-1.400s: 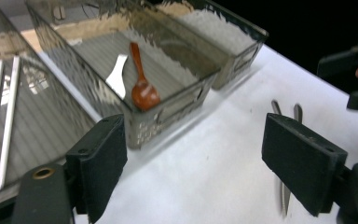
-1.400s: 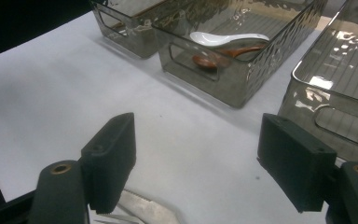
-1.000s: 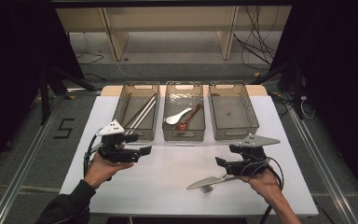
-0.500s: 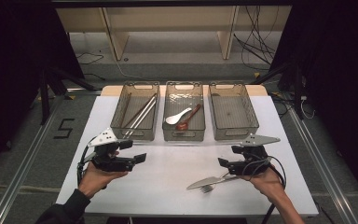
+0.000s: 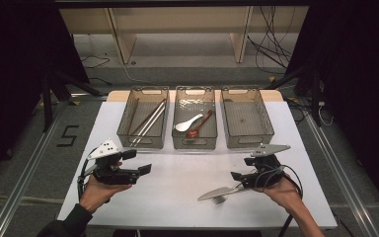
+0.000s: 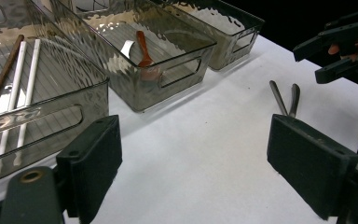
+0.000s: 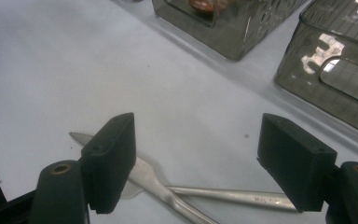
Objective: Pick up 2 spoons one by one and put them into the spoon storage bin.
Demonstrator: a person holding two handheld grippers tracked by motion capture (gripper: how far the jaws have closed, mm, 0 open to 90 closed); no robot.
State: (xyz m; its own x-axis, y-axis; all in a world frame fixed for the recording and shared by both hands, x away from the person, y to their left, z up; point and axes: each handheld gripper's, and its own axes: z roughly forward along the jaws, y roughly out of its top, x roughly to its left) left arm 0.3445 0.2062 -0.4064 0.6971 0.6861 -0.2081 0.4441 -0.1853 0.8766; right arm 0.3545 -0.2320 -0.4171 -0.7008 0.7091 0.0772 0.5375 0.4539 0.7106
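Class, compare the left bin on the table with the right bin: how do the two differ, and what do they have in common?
The left bin holds chopsticks lying lengthwise, pale ones and a dark one; the right bin holds nothing. The left bin stands ahead of the left gripper, whose open jaws hold nothing; the right bin stands ahead of the right gripper, which is by a knife and a fork. Both are smoky, see-through, rectangular bins with handle cutouts.

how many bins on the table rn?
3, in a row at the far edge: left bin with chopsticks, middle bin with two spoons, right bin looks empty.
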